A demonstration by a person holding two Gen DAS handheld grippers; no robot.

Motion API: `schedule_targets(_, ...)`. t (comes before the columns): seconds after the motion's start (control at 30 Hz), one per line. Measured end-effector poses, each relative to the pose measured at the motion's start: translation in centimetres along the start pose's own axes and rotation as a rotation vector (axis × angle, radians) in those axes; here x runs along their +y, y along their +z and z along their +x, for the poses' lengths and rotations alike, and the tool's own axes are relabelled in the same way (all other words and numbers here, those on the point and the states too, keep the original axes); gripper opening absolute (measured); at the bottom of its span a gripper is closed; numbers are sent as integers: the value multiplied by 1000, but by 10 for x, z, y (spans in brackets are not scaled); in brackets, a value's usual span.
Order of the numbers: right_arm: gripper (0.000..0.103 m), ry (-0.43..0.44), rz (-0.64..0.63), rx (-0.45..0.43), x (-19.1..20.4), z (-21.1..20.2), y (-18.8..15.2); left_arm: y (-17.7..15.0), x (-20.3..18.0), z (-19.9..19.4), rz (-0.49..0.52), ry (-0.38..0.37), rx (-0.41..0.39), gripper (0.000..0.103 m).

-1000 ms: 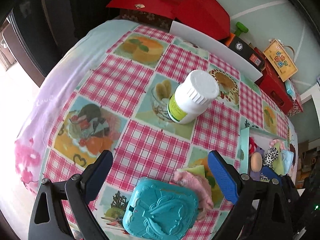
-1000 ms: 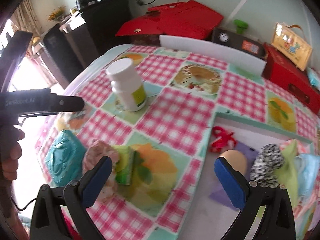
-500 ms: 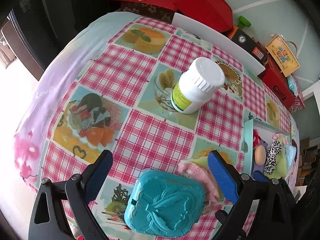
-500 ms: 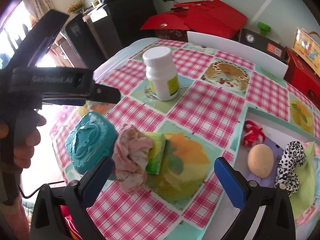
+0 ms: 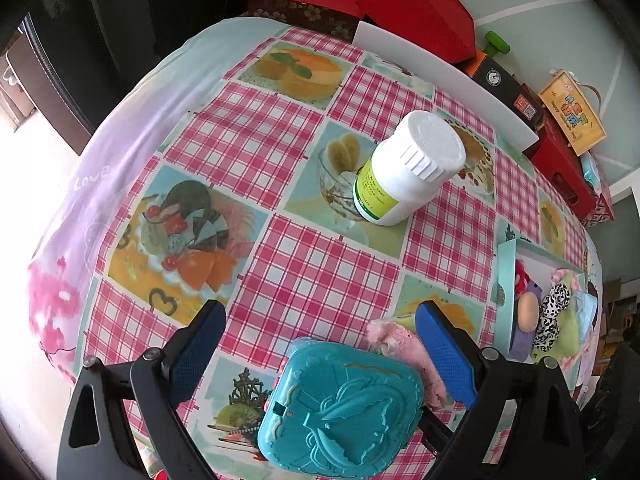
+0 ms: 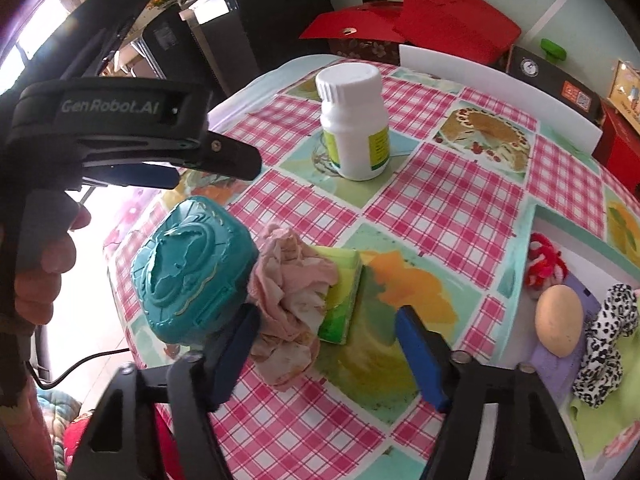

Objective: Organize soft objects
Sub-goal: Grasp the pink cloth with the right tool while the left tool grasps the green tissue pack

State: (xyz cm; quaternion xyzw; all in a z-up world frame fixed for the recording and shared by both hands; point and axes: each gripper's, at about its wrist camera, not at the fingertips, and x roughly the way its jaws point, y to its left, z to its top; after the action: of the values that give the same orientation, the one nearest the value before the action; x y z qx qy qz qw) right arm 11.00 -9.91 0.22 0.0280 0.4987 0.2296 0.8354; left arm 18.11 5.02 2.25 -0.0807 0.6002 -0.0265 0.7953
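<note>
A crumpled pink cloth [image 6: 288, 300] lies on the checked tablecloth, leaning on a green-yellow sponge [image 6: 340, 292] and touching a teal plastic box [image 6: 192, 272]. My right gripper [image 6: 326, 316] hangs low over them with cloth and sponge between its blue fingers. Its jaws are closing; the right pad stands apart from the sponge. My left gripper [image 5: 320, 316] is open above the teal box [image 5: 340, 408], holding nothing, with the pink cloth [image 5: 404, 348] by its right finger. In the right wrist view a hand holds the left gripper [image 6: 208, 164] up at the left.
A white pill bottle [image 6: 354, 120] stands mid-table. At the right, a teal-rimmed tray [image 6: 560, 216] holds a beige egg shape [image 6: 558, 320], a red-white knit piece [image 6: 544, 264], a spotted fabric piece [image 6: 604, 336] and green cloth. Red boxes and a white board line the far edge.
My right gripper has swung left from the tray's edge to over the pink cloth and sponge, and its fingers have come closer together. The left gripper has hardly moved.
</note>
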Motion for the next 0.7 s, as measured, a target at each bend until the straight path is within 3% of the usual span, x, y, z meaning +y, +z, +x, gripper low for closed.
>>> schedule_targets(0.03,66,3,0,2,0,1,0,0,0,0,0,-1,0,96)
schedule_targets(0.1,50,16,3,1,-1,3,0,0,0,0,0,-1,0,96)
schedule_targets(0.4,23,58,18,-10,-3,4,0,1,-2,2,12,6,11,96)
schedule_targets(0.5,16,58,32,-23,-6,1,0,3,-7,1,29,10,15,96)
schedule_targets(0.7,13,54,69,-39,-21,-6,-1,7,-18,4,73,15,39,96)
